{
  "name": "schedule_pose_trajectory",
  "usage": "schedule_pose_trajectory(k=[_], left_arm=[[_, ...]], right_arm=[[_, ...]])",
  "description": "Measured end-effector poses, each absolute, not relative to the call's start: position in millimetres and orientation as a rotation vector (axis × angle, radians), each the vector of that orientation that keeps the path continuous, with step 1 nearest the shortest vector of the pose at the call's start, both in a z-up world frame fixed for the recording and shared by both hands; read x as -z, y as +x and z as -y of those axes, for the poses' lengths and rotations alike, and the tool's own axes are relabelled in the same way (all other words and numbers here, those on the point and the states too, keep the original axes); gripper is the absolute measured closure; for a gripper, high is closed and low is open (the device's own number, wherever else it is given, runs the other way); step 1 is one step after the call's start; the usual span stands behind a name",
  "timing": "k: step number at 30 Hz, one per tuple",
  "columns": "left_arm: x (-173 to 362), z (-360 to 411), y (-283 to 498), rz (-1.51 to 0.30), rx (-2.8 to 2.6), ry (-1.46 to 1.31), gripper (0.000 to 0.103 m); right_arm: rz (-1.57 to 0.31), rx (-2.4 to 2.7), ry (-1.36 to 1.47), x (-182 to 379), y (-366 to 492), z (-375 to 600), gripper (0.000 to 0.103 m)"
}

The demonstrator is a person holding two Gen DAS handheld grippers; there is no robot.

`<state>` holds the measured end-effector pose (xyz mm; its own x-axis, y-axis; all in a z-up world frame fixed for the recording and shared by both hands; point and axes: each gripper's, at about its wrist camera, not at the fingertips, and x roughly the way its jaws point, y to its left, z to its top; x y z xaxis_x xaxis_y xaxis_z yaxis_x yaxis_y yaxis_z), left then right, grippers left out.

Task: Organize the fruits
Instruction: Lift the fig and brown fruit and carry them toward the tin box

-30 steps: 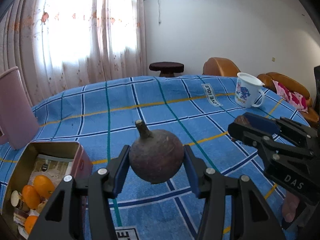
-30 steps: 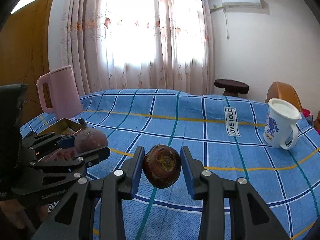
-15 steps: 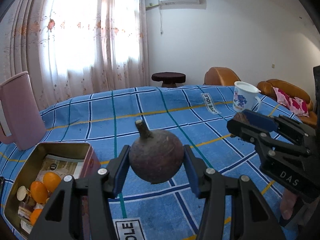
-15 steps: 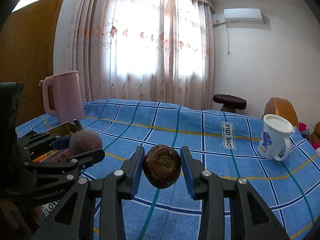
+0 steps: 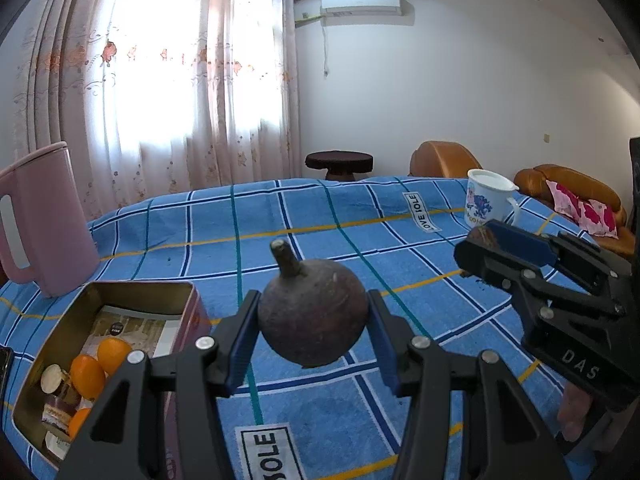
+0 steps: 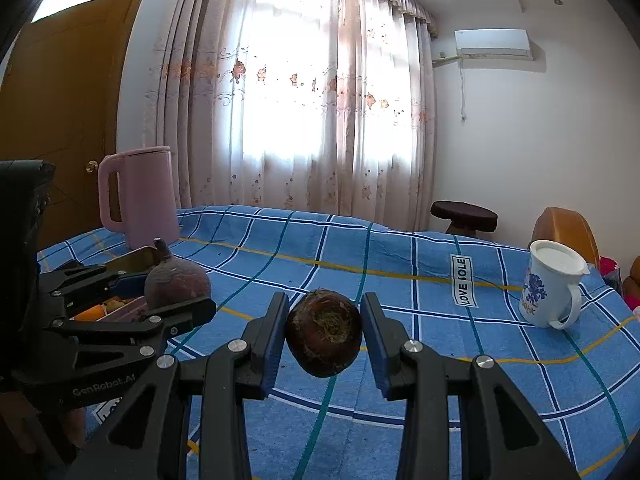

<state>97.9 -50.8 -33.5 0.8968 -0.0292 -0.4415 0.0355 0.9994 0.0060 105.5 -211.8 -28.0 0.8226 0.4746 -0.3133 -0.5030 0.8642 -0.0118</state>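
Left wrist view shows the blue checked tablecloth (image 5: pixel 400 264) under everything, with the open tin box (image 5: pixel 132 292) of small orange fruits (image 5: pixel 100 360) at its left edge. Above it, the left gripper (image 5: pixel 313 326) is clamped on a dark purple stemmed fruit (image 5: pixel 313 316), held clear of the cloth. Beside it, the right gripper (image 6: pixel 324 334) pinches a smaller brown round fruit (image 6: pixel 324 332), also lifted.

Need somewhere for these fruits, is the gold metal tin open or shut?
Open: the gold metal tin has no lid on, and orange fruits show inside.
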Motion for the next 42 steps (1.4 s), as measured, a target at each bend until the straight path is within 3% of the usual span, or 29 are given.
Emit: schedule_pose_trajectory(k=[42], left_arm=[[23, -26, 46, -0.402, -0.059, -0.061, 0.049]], right_arm=[[-0.320, -0.680, -0.151, 21, 91, 128, 0.064]])
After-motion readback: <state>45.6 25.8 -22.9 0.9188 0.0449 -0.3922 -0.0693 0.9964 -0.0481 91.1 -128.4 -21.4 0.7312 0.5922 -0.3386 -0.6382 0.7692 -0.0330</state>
